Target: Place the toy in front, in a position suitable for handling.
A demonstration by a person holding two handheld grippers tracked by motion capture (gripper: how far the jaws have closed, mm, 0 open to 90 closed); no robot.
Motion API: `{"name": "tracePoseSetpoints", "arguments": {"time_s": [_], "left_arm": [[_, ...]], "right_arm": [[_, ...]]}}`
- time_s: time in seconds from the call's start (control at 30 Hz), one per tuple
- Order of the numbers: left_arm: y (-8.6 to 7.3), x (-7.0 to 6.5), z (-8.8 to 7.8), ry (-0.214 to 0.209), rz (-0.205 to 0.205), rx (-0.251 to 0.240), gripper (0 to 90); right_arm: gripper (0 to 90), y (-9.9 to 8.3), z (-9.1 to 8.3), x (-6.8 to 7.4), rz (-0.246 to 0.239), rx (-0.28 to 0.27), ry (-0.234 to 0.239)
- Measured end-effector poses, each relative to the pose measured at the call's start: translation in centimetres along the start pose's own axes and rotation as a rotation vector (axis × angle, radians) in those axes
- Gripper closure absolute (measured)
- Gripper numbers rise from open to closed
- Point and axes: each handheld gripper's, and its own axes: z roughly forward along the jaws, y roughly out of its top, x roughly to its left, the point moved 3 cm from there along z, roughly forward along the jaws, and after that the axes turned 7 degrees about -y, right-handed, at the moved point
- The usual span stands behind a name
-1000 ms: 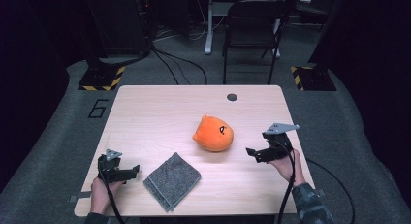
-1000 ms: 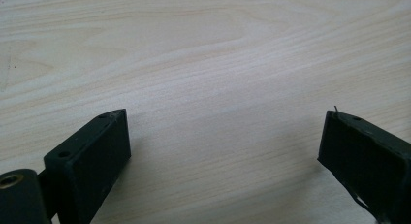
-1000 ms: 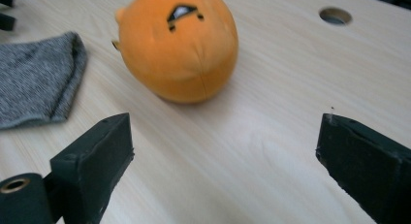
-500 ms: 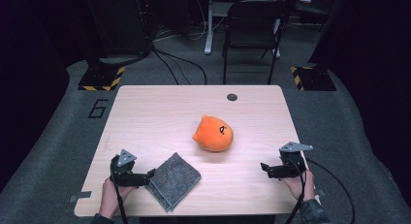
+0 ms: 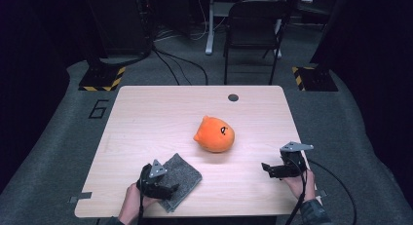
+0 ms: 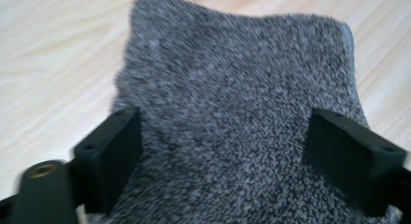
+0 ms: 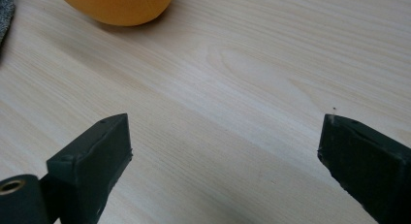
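Observation:
A grey fuzzy cloth [image 5: 185, 174] lies on the wooden table [image 5: 146, 118] near its front edge. My left gripper [image 5: 169, 190] rests over the cloth's near left corner. In the left gripper view the cloth [image 6: 232, 103] spreads between and under the wide-apart jaws of the left gripper [image 6: 223, 156], which have just been closing a little; the pads do not squeeze it. An orange plush toy [image 5: 215, 134] sits at the table's middle. My right gripper [image 5: 267, 169] stands open low over bare wood at the front right, with the orange plush toy [image 7: 116, 6] and the grey cloth's corner [image 7: 4, 15] beyond the right gripper [image 7: 225, 156].
A small dark round hole [image 5: 233, 97] marks the table's far side. A black chair [image 5: 253, 25] stands on the floor behind the table. Bare wood runs between the cloth and my right gripper.
My left gripper has slid right from the table's front left onto the cloth. My right gripper dropped toward the front right edge earlier and has since held still.

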Motion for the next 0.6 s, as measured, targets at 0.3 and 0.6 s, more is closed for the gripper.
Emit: {"name": "tracePoseSetpoints", "arguments": {"time_s": [0.3,0.6], "left_arm": [[-0.45,0.23,-0.24,-0.032,0.027,-0.001,53.8],[-0.58,0.08,-0.53,-0.016,0.05,-0.034,74.0]], "right_arm": [[5.2,-0.2,0.33,0.0,-0.001,0.02,-0.012],[5.9,-0.16,0.26,-0.34,-0.001,0.018,-0.017]]}}
